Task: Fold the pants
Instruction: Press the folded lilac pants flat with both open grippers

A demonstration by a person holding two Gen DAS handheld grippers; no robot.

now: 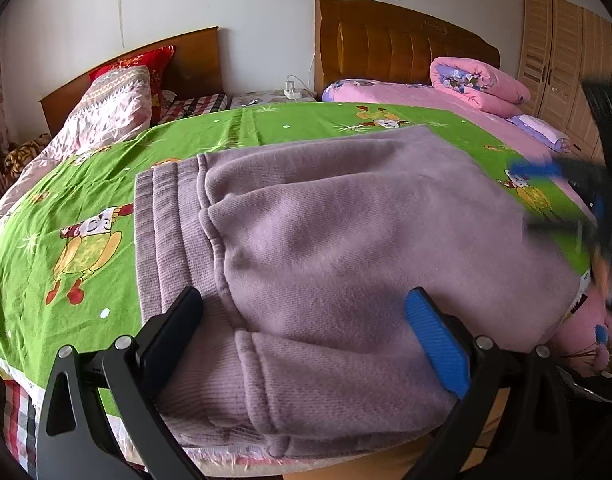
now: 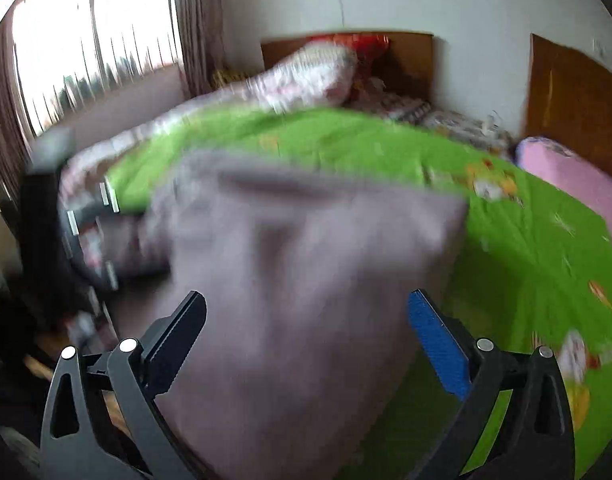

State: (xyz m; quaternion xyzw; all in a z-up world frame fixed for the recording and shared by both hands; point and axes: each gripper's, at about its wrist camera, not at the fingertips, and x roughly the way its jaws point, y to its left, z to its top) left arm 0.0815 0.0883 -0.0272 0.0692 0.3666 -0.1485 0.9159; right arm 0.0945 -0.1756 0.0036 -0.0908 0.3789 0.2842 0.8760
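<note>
Mauve fleece pants (image 1: pixel 346 248) lie folded in layers on the green cartoon sheet (image 1: pixel 86 184), with the ribbed waistband (image 1: pixel 162 220) to the left. My left gripper (image 1: pixel 308 312) is open over the near edge of the pants, its black and blue fingers wide apart and holding nothing. My right gripper (image 1: pixel 586 200) shows as a blur at the right edge of the left wrist view. The right wrist view is motion-blurred. There my right gripper (image 2: pixel 306 312) is open above the pants (image 2: pixel 306 248), with the left gripper (image 2: pixel 78 220) blurred at the left.
The sheet covers a bed with a wooden headboard (image 1: pixel 402 44). A patterned quilt (image 1: pixel 110 108) and a red pillow (image 1: pixel 146 64) lie far left, and pink bedding (image 1: pixel 474 84) lies far right. A wardrobe (image 1: pixel 566 56) stands at right. A curtained window (image 2: pixel 86 48) is behind.
</note>
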